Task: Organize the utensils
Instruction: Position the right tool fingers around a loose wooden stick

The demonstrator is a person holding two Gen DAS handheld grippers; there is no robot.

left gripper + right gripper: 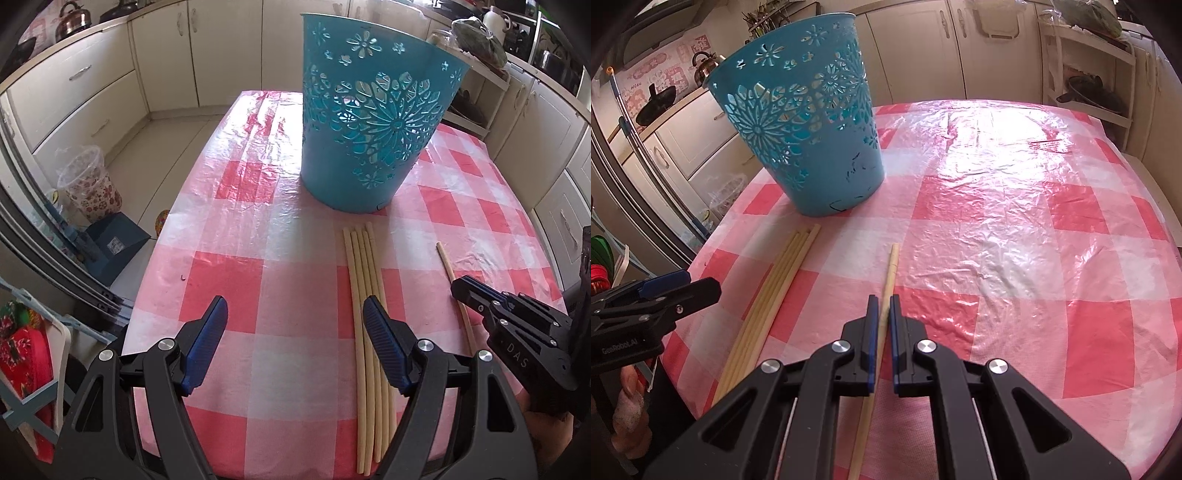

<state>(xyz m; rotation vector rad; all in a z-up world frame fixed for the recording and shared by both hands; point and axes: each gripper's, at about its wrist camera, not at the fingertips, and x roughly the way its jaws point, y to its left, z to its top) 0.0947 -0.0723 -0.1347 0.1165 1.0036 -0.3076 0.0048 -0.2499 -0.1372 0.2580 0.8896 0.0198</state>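
on the table with the pink-and-white checked cloth [1015,229] stands a teal basket [369,122] with flower cut-outs, upright and mouth up, which looks to be where the utensils are meant to end up. just in front of its base lies a bundle of pale chopsticks [364,295], side by side and roughly parallel, tips toward the basket but not touching it.

one single chopstick [890,273] lies apart from the bundle, off to the right of it, and the right gripper [883,306] has its blue pads closed on this stick partway along its length. taking it near the middle seems sensible: a long thin stick pinched there should not swing much when lifted. the far end points roughly toward the basket, so tipping it in should need little turning. from where i stand i cannot tell whether the stick has left the cloth.

the left gripper [295,314] hangs over the near part of the table with its jaws wide apart and nothing between them. its right-hand finger sits above the bundle, the left-hand one over bare cloth, so it seems to be lining up on those sticks; my guess is it needs to shift right to straddle them before closing.
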